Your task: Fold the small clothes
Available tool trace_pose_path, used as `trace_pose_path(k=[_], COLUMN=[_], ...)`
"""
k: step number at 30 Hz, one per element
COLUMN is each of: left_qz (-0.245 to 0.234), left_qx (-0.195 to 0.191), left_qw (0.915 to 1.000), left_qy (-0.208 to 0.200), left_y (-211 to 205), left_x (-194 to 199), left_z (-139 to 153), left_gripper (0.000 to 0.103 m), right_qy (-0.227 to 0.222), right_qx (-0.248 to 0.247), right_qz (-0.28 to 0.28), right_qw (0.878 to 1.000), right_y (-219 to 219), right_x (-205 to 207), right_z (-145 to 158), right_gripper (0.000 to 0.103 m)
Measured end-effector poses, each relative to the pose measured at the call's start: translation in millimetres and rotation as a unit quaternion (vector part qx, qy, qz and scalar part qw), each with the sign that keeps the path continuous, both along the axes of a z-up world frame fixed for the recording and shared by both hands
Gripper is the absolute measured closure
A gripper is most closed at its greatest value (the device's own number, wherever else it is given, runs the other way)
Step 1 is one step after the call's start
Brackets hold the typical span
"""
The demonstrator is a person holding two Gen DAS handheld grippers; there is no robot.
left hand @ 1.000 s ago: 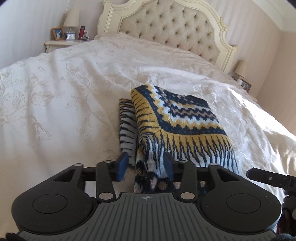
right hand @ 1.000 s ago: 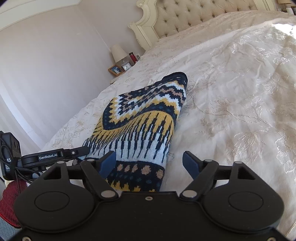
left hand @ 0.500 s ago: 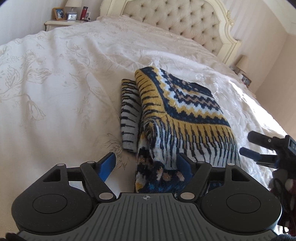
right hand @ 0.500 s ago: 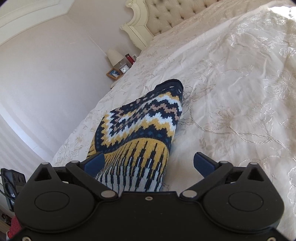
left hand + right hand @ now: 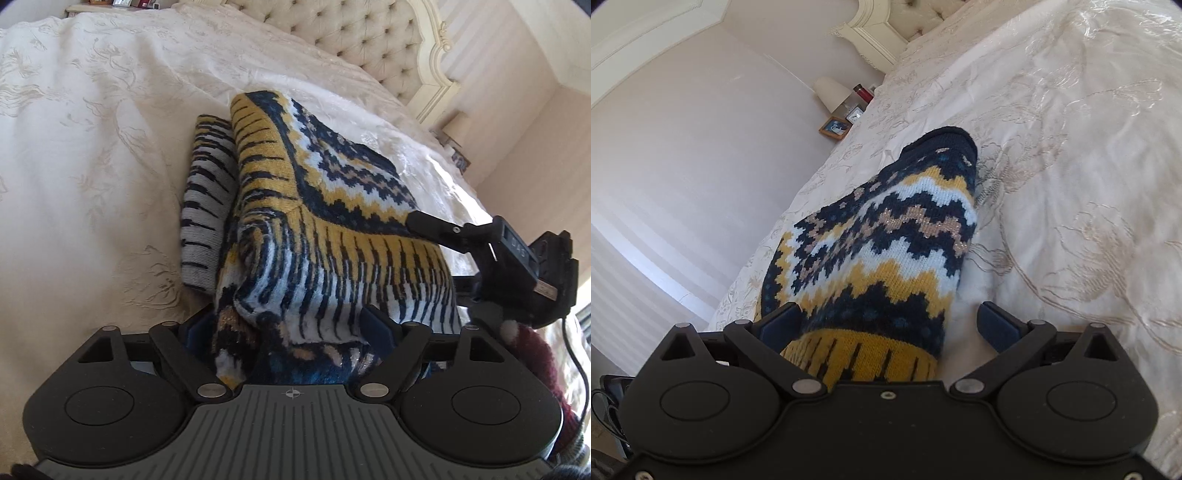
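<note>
A folded knit sweater (image 5: 332, 206) with navy, yellow and white zigzag bands lies on the cream bedspread (image 5: 92, 166). A striped sleeve (image 5: 207, 206) sticks out along its left side. My left gripper (image 5: 288, 326) is open, and its fingers straddle the bunched near end of the sweater. In the right wrist view the sweater (image 5: 886, 251) runs away from me. My right gripper (image 5: 888, 325) is open wide around its yellow ribbed edge, with the cloth against the left finger. The right gripper's black body (image 5: 517, 258) shows at the sweater's right side.
A tufted cream headboard (image 5: 351, 29) stands at the far end of the bed. A nightstand lamp (image 5: 833, 92) and a picture frame (image 5: 833, 127) sit beside the bed. A dark red sleeve (image 5: 535, 354) is at the right edge. Bedspread (image 5: 1071, 184) stretches to the right.
Both grippers have moved forward and lower onto the sweater's near end. The left jaws went from nearly shut to wide apart. The right jaws stayed wide.
</note>
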State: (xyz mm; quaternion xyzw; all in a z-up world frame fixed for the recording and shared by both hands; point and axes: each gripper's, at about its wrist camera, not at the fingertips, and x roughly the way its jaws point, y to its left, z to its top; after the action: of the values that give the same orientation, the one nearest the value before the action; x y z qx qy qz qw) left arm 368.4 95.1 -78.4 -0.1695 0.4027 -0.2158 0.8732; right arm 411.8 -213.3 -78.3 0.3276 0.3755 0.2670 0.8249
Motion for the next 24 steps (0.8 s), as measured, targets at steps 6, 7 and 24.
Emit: trace_pose_path(k=[6,7,24], left_qz=[-0.026,-0.025,-0.126], left_qx=[-0.111,-0.124,-0.089], left_qw=[0.9926,0.9905,0.987], left_qy=[0.043,0.054,0.043], left_y=[-2,-2,-48], left_x=[10,9,-179], left_z=[-6,-5,21], left_gripper=[0.055,0.074,0.074], right_qy=[0.021,0.018,0.071], right_qx=[0.022,0.016,-0.066], right_qz=[0.01,0.009,0.039], right_qw=[0.999,1.0,0.995], right_y=[12,12,-32], right_x=[5,2,-180], right_z=[-3,0,70], right_gripper=[0.049,0.05,0.048])
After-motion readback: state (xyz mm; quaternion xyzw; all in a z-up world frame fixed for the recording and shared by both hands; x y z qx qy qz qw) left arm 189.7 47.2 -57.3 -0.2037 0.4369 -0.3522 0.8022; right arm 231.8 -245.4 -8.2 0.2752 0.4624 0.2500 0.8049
